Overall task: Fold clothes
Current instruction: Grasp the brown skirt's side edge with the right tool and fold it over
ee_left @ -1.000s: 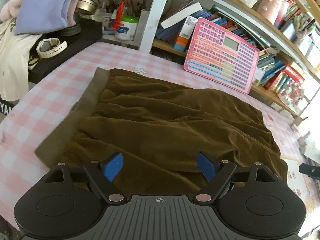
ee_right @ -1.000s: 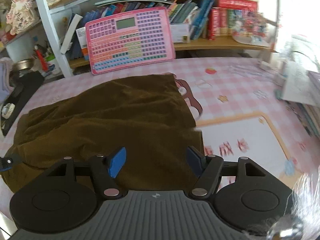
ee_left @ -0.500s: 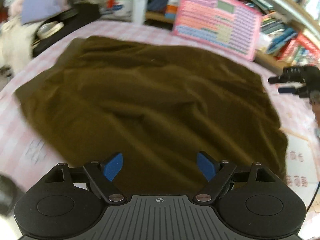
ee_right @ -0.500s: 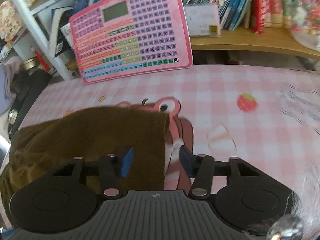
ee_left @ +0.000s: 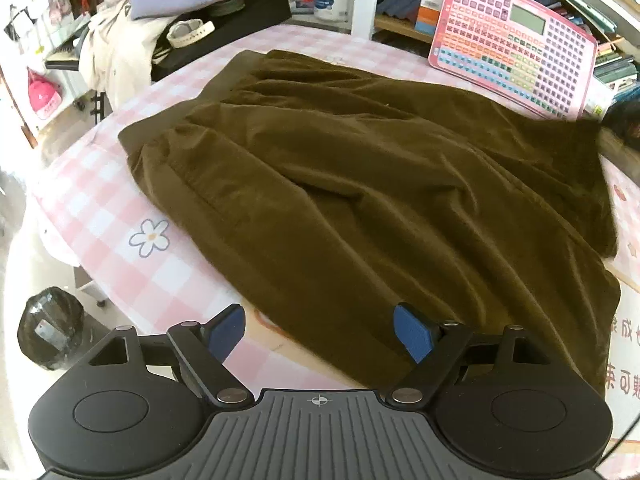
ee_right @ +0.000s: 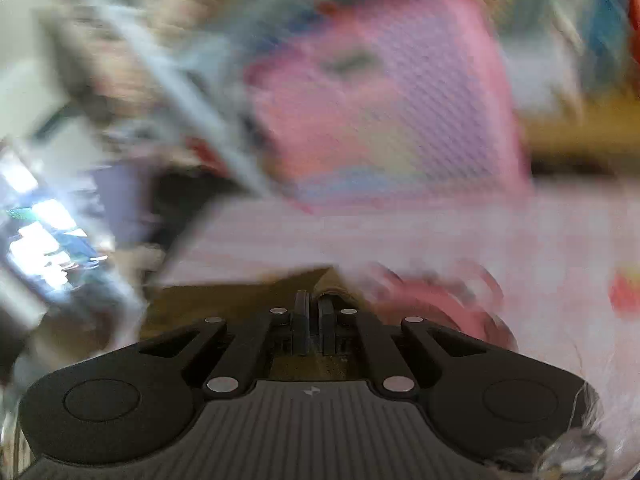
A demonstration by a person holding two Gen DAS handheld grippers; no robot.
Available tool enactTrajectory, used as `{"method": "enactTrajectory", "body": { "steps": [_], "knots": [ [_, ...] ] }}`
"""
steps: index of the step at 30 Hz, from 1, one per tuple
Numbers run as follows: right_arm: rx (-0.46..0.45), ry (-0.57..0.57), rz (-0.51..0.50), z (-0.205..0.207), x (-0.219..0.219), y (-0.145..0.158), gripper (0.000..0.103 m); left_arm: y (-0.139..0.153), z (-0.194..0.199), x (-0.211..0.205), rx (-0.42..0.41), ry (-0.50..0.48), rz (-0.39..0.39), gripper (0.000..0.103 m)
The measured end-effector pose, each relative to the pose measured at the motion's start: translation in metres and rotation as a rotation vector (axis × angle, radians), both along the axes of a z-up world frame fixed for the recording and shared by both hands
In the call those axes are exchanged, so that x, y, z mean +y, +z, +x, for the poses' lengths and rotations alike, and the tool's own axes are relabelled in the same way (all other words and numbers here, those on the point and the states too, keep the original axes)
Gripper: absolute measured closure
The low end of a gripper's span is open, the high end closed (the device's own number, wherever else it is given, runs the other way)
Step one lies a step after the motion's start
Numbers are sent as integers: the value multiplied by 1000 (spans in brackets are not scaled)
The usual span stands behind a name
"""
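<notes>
A dark olive-brown garment (ee_left: 360, 180) lies spread and wrinkled on the pink checked tablecloth (ee_left: 100, 208). My left gripper (ee_left: 320, 328) hovers open over its near edge: the left blue pad (ee_left: 226, 330) is above bare cloth, the right pad (ee_left: 412, 334) above the fabric, and nothing is held. The right wrist view is blurred by motion. There my right gripper (ee_right: 314, 316) has its jaws together on a corner of the brown garment (ee_right: 240, 300), which shows around and under the fingers.
A pink toy keyboard (ee_left: 512, 40) (ee_right: 400, 112) leans against bookshelves at the back. A black tray with a watch (ee_left: 190, 32) and piled clothes (ee_left: 120, 48) sit at the far left. The table's rounded edge runs close on the left, with a dark object (ee_left: 52, 328) below it.
The left view swung left, so the garment's left edge and the table's rim now show. The right gripper reached the garment's far corner and went from open to shut on it.
</notes>
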State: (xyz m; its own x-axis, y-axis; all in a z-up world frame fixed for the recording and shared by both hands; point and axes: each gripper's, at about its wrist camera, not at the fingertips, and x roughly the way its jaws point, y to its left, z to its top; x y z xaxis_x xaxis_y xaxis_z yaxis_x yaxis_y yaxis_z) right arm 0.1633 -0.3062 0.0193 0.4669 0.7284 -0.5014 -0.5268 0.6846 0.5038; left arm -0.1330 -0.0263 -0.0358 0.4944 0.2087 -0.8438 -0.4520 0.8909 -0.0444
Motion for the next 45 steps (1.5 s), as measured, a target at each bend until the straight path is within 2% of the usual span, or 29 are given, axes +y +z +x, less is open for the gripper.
{"method": "enactTrajectory", "body": {
  "steps": [2,4,7,9,10,11,13,16,18,20,22,23,24,25,27,29,31,34,38,45],
  "knots": [
    [-85,-63,-116,4,2,17,99,0,4,-3,8,3,-1,19],
    [-105,-169,-187,31,-2,12,99,1,6,-6,7,-1,5,19],
    [-34,-218,-248,77,-1,-19,99,5,6,-11,2,-11,19,19],
    [37,-187,-332,97,7,-44,98,6,5,-13,0,-13,26,19],
    [48,-176,-388,101,11,-54,95,7,4,-14,1,-12,27,19],
    [43,-184,-429,101,12,-61,83,7,2,-14,2,-7,28,19],
    [42,-216,-424,87,3,-60,64,8,-1,-12,5,7,28,19],
    [38,-253,-385,56,-13,-54,66,6,-5,-7,5,27,21,19],
    [-1,-210,-391,24,-12,-49,68,5,-5,-5,3,35,11,19],
    [-26,-139,-404,-7,-6,-49,74,4,-3,-5,-2,34,0,19],
    [-41,-80,-446,-27,4,-56,78,5,1,-7,-8,18,-3,19],
    [-54,-68,-494,-32,7,-61,83,5,3,-9,-11,6,-3,19],
    [-64,-76,-536,-31,8,-68,83,5,4,-11,-14,-5,-3,19],
    [-71,-87,-558,-29,7,-73,80,6,6,-13,-15,-17,0,19],
    [-48,-126,-523,-19,-3,-74,73,8,5,-15,-18,-30,8,19],
    [-24,-151,-521,-10,-5,-73,73,10,2,-13,-23,-23,13,19],
    [-43,-147,-535,-16,-2,-67,72,12,-2,-6,-33,-1,16,19],
    [-89,-157,-484,-41,-4,-45,72,19,-6,7,-67,36,22,19],
    [-31,-118,-364,-86,-5,-30,71,27,5,32,-118,52,25,19],
    [36,-27,-390,-166,15,-40,70,37,48,88,-212,7,54,22]
  ]
}}
